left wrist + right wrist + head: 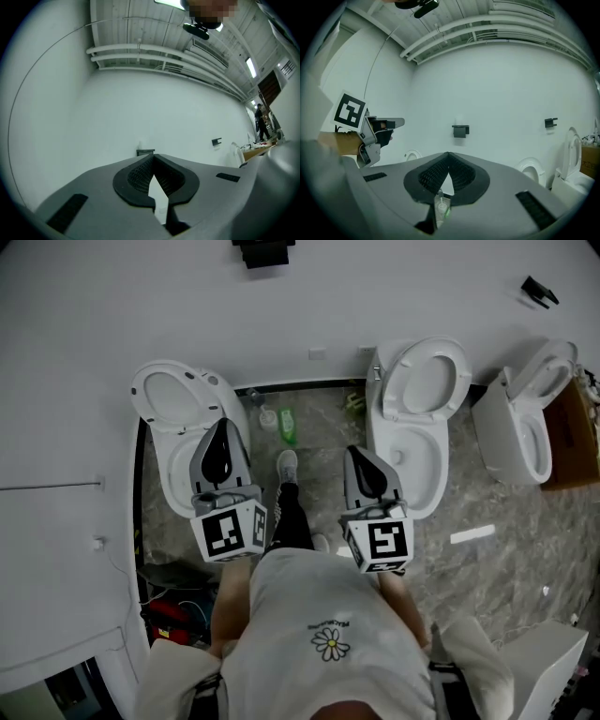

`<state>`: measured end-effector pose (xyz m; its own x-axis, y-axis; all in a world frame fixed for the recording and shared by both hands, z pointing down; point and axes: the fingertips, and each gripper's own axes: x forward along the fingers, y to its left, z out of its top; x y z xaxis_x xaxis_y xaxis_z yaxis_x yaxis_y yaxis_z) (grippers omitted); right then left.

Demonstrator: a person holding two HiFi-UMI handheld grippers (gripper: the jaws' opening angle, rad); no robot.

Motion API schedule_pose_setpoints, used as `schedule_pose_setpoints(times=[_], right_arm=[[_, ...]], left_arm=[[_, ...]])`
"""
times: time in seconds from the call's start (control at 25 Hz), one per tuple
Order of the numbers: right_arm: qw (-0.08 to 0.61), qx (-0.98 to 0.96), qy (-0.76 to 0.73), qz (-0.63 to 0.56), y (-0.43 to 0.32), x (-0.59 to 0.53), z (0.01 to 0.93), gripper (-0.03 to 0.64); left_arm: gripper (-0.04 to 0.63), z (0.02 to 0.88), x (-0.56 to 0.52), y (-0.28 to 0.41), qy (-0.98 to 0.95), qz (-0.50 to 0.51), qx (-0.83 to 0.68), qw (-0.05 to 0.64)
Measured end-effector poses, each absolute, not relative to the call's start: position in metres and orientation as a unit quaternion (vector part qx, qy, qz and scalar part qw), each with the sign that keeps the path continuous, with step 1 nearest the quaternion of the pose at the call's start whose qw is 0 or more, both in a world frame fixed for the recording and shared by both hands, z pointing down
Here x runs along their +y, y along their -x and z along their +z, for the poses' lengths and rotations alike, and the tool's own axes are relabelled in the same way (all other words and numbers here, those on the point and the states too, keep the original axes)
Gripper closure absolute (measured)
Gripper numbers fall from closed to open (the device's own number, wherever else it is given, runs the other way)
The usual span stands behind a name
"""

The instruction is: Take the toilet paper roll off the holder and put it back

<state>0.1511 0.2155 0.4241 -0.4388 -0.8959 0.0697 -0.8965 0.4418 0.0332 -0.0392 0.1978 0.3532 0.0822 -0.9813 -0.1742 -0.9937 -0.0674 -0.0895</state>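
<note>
A black wall holder (pixel 262 251) hangs straight ahead on the white wall; it also shows as the holder (pixel 461 130) in the right gripper view and the holder (pixel 145 152) in the left gripper view. I see no toilet paper roll on it or anywhere else. My left gripper (pixel 221 423) is held out at the left, well short of the wall, jaws shut and empty (pixel 152 157). My right gripper (pixel 354 451) is level beside it, also shut on nothing (pixel 448 153). The left gripper (pixel 397 123) appears at the left of the right gripper view.
A second black holder (pixel 539 292) is on the wall to the right. Three white toilets stand below: left (pixel 178 418), middle (pixel 417 418), right (pixel 525 418). Bottles (pixel 287 426) stand on the floor between the first two. A cardboard box (pixel 570 432) sits far right.
</note>
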Motion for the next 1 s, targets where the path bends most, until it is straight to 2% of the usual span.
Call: schedule_pose_setpoints(times=[0.36, 0.52, 1.0], right_arm=[[0.029, -0.839, -0.543, 0.004, -0.156, 0.170, 0.424, 0.607], [0.050, -0.837, -0.545, 0.003, -0.145, 0.139, 0.425, 0.607], [0.033, -0.829, -0.559, -0.014, -0.097, -0.015, 0.385, 0.607]], left_arm=[[0.578, 0.353, 0.150, 0.040, 0.732, 0.027, 0.673, 0.103], [0.578, 0.354, 0.119, 0.050, 0.729, 0.033, 0.676, 0.097], [0.578, 0.333, -0.029, 0.098, 0.740, 0.044, 0.665, 0.088]])
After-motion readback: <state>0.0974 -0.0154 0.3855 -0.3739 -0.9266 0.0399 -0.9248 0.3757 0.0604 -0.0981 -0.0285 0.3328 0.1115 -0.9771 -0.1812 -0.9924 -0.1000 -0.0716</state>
